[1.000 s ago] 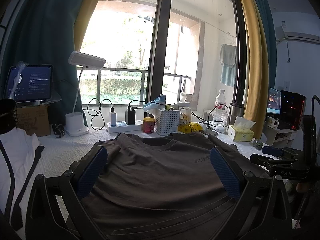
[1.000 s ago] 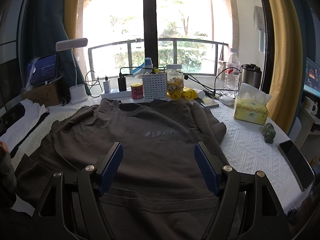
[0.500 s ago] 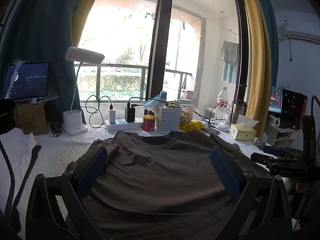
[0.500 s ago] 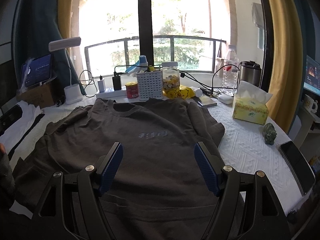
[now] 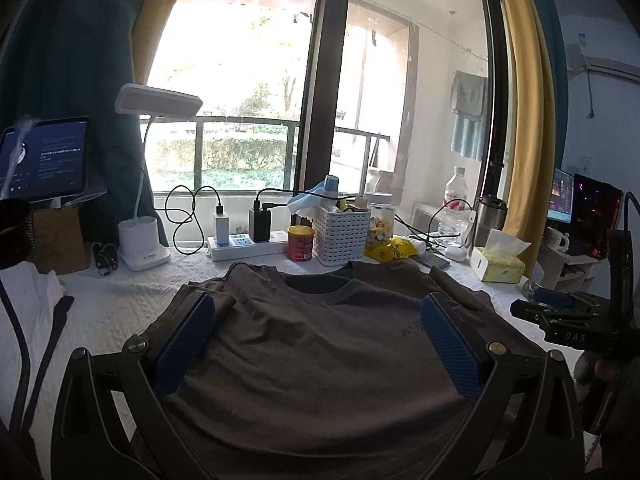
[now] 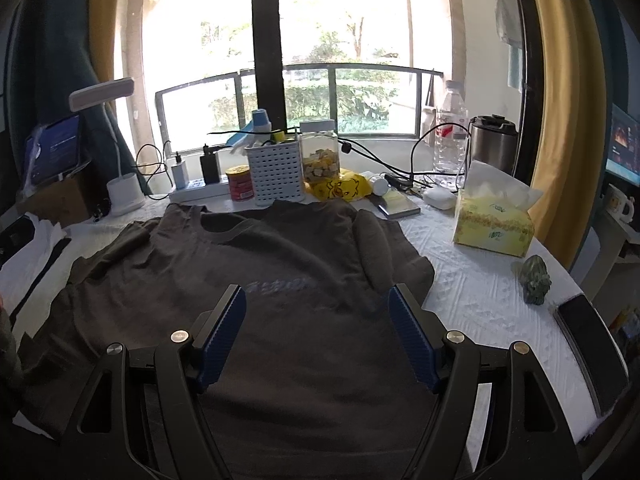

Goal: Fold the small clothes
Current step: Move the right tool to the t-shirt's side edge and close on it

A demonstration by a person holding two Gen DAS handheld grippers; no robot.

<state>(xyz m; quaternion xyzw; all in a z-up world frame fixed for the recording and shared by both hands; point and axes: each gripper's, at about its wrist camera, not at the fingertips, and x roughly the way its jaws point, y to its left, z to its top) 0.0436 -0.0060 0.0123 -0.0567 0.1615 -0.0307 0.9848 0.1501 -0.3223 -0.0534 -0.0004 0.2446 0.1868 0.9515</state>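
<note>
Left fingers (image 5: pixel 188 336) spread wide, nothing between the pads; gripper (image 5: pixel 320 332) sits over the shirt (image 5: pixel 320 344), not gripping it. Right fingers (image 6: pixel 224 328) also spread wide, empty; gripper (image 6: pixel 318 320) over the same shirt (image 6: pixel 280 280).

Shirt: dark brown tee, flat on the white table cover (image 6: pixel 472 288), collar at the far end, away from both sets of fingers. Fabric runs under and ahead of the fingertips in both views. Faint chest print just ahead of the right fingertips. Right sleeve folded in over the body, just beyond the right gripper's right finger. Left sleeve lies out flat beyond the left gripper's left finger.

Past the collar: white basket (image 6: pixel 276 172), red can (image 6: pixel 240 182), jar (image 6: pixel 320 152), power strip (image 5: pixel 248 246), lamp (image 5: pixel 144 184). Tissue box (image 6: pixel 494 220) off to the right of the right fingers, well clear of the shirt; phone (image 6: pixel 592 348) at the table edge further right. White garment (image 5: pixel 24 320) left of the left fingers, apart from the shirt.

Right gripper's black frame shows at the right edge of the left wrist view.
</note>
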